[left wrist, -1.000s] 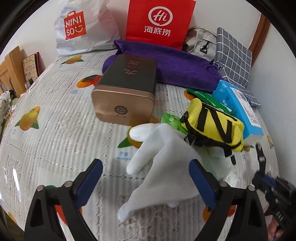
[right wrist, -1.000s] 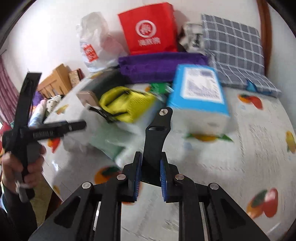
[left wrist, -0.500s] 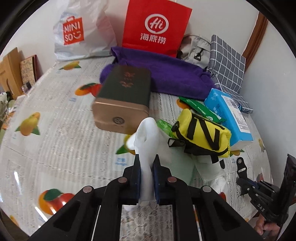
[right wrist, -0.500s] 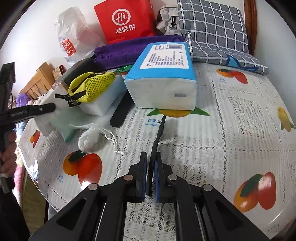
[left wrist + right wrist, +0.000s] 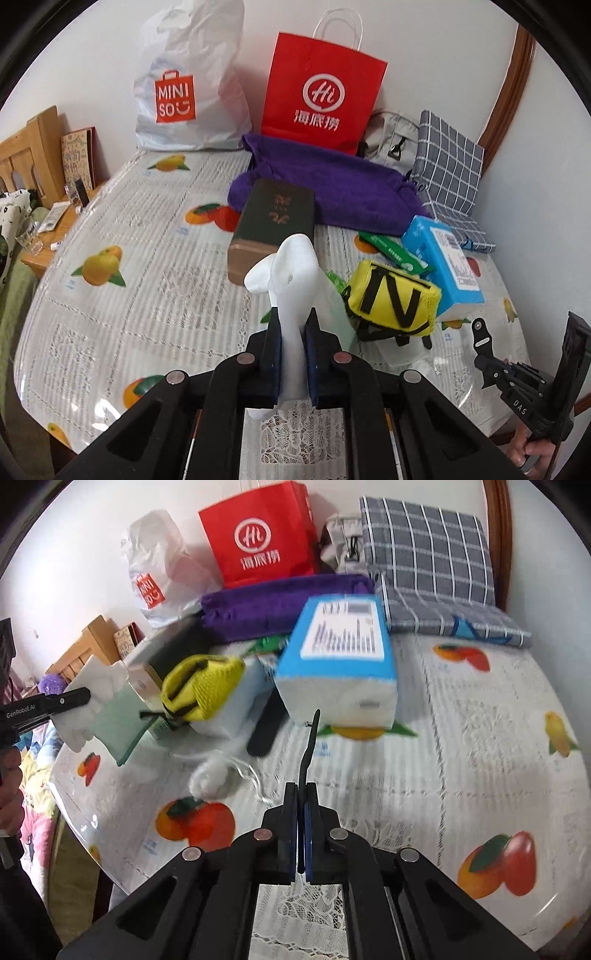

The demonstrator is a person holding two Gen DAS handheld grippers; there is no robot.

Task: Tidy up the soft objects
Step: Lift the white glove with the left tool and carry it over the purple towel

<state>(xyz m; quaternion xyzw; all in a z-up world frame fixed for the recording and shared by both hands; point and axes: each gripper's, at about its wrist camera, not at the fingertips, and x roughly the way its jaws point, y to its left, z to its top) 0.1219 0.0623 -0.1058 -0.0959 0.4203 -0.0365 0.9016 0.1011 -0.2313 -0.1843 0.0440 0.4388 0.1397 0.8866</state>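
Note:
My left gripper (image 5: 291, 325) is shut on a white soft glove (image 5: 291, 273), held up above the fruit-print tablecloth (image 5: 140, 280). In the right wrist view the left gripper (image 5: 79, 698) is at the far left with the glove (image 5: 99, 683), and a pale green cloth (image 5: 118, 723) hangs under it. My right gripper (image 5: 303, 805) is shut on a thin black strip (image 5: 310, 746), seen edge-on above the cloth. Beside the glove lie a yellow pouch (image 5: 393, 299) with black straps and a blue tissue pack (image 5: 443, 258). The right gripper (image 5: 487, 363) shows at the lower right.
A dark tin box (image 5: 273, 218) lies behind the glove, with a purple towel (image 5: 332, 184) beyond it. A red paper bag (image 5: 321, 88), a white plastic bag (image 5: 184, 92) and a checked cushion (image 5: 447, 162) stand at the wall. A white fluffy ball (image 5: 210, 779) with string lies near the table's edge.
The left jaws went from wide open to shut on the white glove and lifted it off the table. The black strip in the right gripper turned from flat-on to edge-on.

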